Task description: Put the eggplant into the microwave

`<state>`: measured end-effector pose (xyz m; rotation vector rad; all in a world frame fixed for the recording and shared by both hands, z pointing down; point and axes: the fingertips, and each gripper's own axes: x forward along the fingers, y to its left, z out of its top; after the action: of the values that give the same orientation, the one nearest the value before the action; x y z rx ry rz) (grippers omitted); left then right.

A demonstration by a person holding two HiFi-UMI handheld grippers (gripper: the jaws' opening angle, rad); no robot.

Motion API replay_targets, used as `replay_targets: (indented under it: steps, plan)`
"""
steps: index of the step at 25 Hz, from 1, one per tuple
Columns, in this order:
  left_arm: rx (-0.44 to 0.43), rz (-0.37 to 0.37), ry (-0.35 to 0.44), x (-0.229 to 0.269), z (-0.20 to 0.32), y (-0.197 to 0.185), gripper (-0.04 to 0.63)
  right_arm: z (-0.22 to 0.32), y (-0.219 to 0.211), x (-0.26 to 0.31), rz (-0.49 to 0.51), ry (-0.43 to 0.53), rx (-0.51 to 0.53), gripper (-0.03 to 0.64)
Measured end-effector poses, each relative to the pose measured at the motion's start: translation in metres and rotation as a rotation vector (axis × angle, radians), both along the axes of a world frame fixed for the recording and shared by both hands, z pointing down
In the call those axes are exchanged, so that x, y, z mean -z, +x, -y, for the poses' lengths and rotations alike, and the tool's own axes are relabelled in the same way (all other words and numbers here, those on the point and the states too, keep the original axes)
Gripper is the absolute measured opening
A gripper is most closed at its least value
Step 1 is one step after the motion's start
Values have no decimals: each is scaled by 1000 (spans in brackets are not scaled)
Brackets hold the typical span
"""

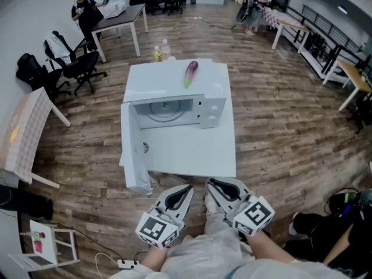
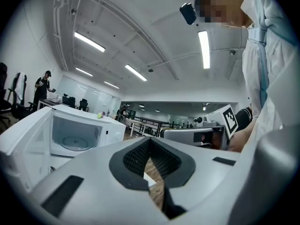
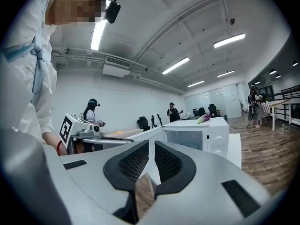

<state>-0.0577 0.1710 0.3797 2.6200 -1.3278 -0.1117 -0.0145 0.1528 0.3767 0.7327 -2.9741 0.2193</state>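
A purple eggplant (image 1: pixel 191 72) with a green stem lies on top of the white microwave (image 1: pixel 212 106), which stands on a white table (image 1: pixel 192 150). The microwave door (image 1: pixel 132 150) hangs open to the left and the cavity with its glass plate shows. Both grippers are held low at the table's near edge, apart from the microwave. My left gripper (image 1: pixel 185 189) (image 2: pixel 150 140) is shut and holds nothing. My right gripper (image 1: pixel 214 185) (image 3: pixel 152 143) shows a narrow slit between its pads, with nothing in it. The eggplant (image 2: pixel 100 115) (image 3: pixel 203 118) is small and far in both gripper views.
Two bottles (image 1: pixel 161 52) stand on the floor behind the table. Office chairs (image 1: pixel 75 68) and a tilted folding table (image 1: pixel 26 132) are to the left, desks (image 1: pixel 349 74) to the right. A power strip (image 1: pixel 125 264) lies by my feet. People stand far back.
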Motion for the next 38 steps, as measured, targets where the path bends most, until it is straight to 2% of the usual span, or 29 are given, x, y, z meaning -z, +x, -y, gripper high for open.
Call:
replay_targets:
  steps: [9, 15, 19, 27, 30, 34, 38]
  plan:
    - [42, 3, -19, 7, 84, 3, 2, 89, -1, 9, 6, -18, 29, 41]
    - [94, 19, -20, 11, 127, -8, 2, 147, -11, 18, -55, 46, 49, 46]
    - [127, 42, -13, 17, 159, -13, 2, 179, -12, 28, -63, 65, 75, 82]
    - [184, 142, 11, 45, 246, -20, 8, 239, -3, 38, -51, 78, 102, 94]
    - [208, 194, 8, 51, 277, -20, 58, 260, 1, 41, -36, 86, 114, 101]
    - [240, 258, 0, 49, 303, -20, 85, 280, 6, 44, -26, 86, 118, 103]
    - [269, 338, -56, 36, 326, -28, 150, 296, 9, 42, -23, 84, 112, 107]
